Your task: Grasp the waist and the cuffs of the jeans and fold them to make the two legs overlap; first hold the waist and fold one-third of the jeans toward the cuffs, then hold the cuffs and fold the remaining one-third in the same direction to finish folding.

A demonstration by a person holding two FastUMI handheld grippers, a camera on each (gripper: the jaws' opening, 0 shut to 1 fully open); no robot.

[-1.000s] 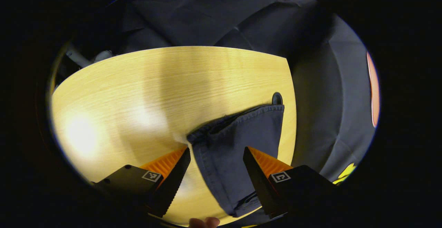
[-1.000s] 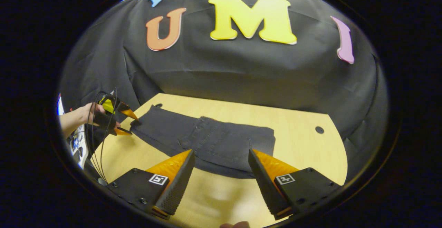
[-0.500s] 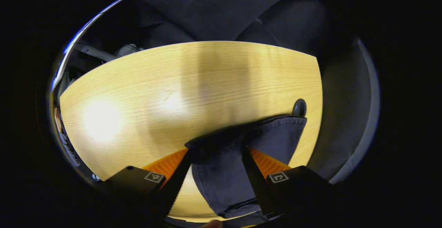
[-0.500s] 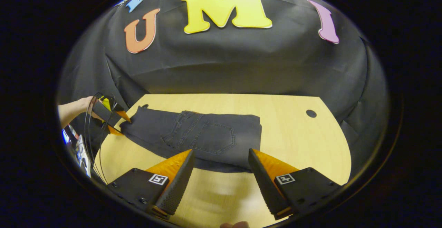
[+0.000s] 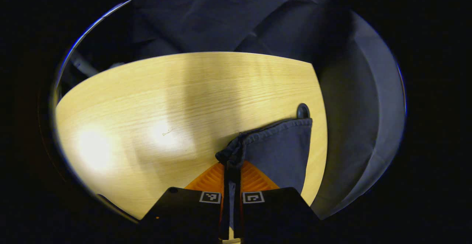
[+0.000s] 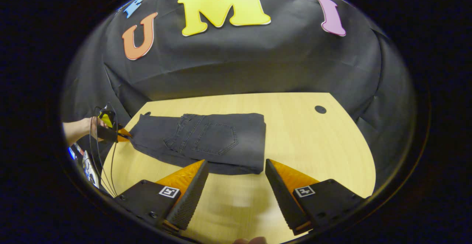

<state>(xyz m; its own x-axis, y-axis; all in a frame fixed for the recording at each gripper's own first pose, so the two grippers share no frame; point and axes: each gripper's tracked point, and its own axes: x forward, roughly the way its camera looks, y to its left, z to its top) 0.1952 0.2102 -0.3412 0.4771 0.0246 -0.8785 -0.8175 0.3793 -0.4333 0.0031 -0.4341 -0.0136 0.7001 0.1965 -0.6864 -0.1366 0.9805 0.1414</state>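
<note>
Jeans lie lengthwise across table; left tool clamps cuffs, right tool gapes.

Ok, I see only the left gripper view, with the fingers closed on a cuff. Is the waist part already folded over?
Observer: Yes. In the right gripper view the jeans lie flat on the table, waist end folded onto the legs, back pocket up.
Operator: Does the right gripper hold something?
Observer: No. The right gripper is open, above bare table in front of the jeans.
Operator: Where does my gripper stand?
Observer: The left gripper is at the cuff end, held by a hand.
</note>
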